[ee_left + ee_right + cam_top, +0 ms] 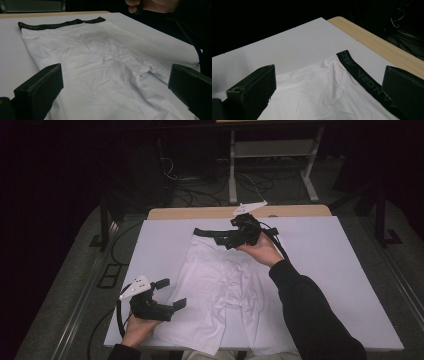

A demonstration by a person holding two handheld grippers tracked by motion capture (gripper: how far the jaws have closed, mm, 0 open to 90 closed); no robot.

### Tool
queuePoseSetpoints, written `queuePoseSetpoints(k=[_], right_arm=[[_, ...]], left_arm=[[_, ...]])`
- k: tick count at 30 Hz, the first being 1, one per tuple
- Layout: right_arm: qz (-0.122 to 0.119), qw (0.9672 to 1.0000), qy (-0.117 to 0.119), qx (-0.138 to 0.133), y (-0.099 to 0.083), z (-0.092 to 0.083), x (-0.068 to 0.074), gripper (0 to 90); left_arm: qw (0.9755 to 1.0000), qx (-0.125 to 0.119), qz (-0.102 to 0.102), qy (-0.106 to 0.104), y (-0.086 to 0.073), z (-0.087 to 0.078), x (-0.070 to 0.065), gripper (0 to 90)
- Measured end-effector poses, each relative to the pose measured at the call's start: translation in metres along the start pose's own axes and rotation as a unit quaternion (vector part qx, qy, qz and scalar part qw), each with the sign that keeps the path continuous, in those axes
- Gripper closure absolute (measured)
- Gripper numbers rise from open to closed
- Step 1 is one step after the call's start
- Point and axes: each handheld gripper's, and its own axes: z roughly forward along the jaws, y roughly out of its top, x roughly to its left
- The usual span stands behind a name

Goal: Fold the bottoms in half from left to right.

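On the white table (325,270), high view: one pair of white shorts (220,290) lying flat, two grippers. Left gripper (172,294) at near-left hem, right gripper (225,239) at black waistband (205,233). Gripper views: both jaws wide open, holding nothing.

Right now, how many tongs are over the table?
2. The left tongs hover open at the shorts' near left edge; the right tongs hover open over the black waistband at the far end.
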Motion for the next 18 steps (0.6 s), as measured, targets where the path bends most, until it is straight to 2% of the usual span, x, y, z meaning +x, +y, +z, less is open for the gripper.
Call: queuePoseSetpoints(k=[18], right_arm=[[-0.008, 0.9994, 0.019, 0.027, 0.015, 0.047, 0.003, 0.0]], left_arm=[[1.0, -0.003, -0.001, -0.004, 0.0, 0.0, 0.0, 0.0]])
